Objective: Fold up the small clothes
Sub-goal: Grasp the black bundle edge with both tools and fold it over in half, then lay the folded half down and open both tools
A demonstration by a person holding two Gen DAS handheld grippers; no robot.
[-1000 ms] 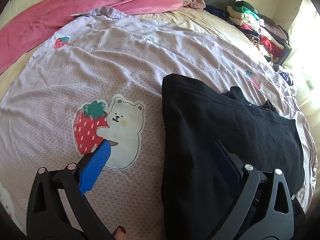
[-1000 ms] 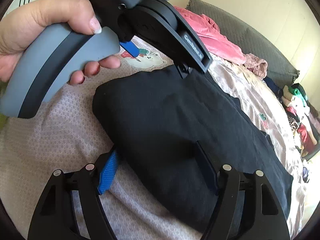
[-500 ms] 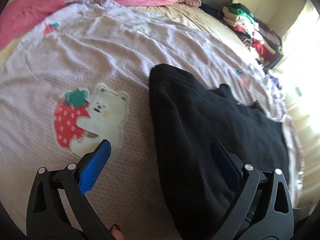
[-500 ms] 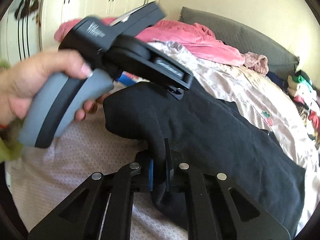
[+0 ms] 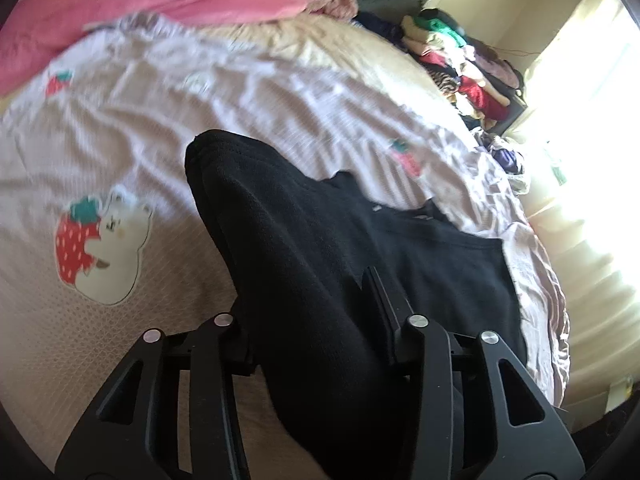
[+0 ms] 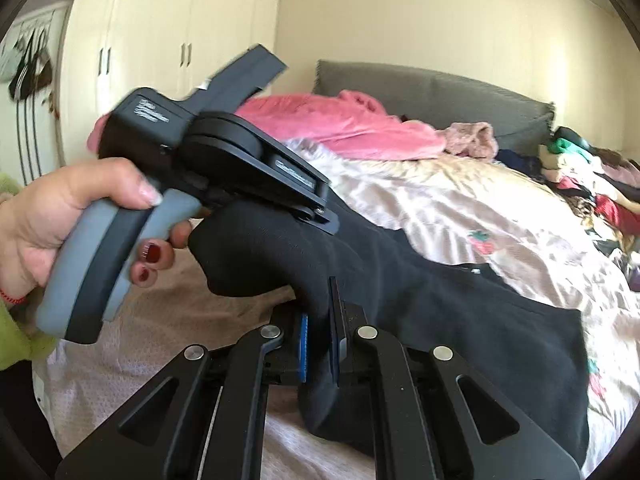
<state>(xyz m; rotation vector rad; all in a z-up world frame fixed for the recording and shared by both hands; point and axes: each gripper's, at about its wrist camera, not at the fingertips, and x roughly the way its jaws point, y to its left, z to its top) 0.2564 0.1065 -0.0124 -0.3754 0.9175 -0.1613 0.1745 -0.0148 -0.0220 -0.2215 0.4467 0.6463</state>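
Between my left gripper's [image 5: 316,320] closing jaws, in the left wrist view, a thick fold of the black garment [image 5: 420,264] bunches up; the rest trails ahead and right over the lilac strawberry-bear sheet [image 5: 120,128]. In the right wrist view, my right gripper [image 6: 320,344] is clamped on the garment's near edge, the left hand [image 6: 60,216] up-left of it.

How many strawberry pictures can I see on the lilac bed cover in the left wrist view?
3. One big strawberry beside the bear, left of the black garment; one small near the pink blanket; one small toward the clothes pile. Others may be hidden under the garment.
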